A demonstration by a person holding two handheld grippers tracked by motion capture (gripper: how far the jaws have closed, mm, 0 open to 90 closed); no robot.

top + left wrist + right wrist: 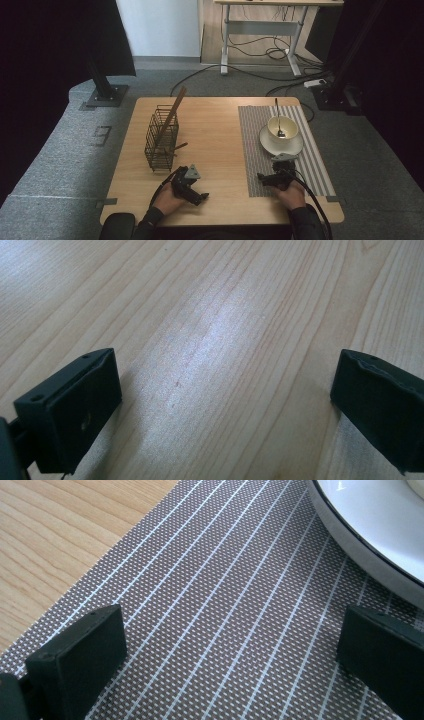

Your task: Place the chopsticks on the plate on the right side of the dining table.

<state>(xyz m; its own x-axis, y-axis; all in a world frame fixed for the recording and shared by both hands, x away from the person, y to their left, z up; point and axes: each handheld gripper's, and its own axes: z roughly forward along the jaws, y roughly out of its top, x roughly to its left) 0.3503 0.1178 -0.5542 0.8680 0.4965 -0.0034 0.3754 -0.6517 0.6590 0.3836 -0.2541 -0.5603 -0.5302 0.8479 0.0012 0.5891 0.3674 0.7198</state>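
one wooden table (215,125) (striped placemat (260,165) right) on grey carpet (60,160).

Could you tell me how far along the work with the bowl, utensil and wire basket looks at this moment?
Nothing looks done: the dark utensil sits in the bowl on the plate; the wire basket holds one wooden stick. Nothing in hand: left gripper and right gripper rest open. Any handling probably remains.

Grey carpet floor (60,150); white wall (160,27) at rear; black curtains (45,45) at both sides — light-framed desk (262,30) behind, loose cables (265,50) beneath it; wooden table (215,130).
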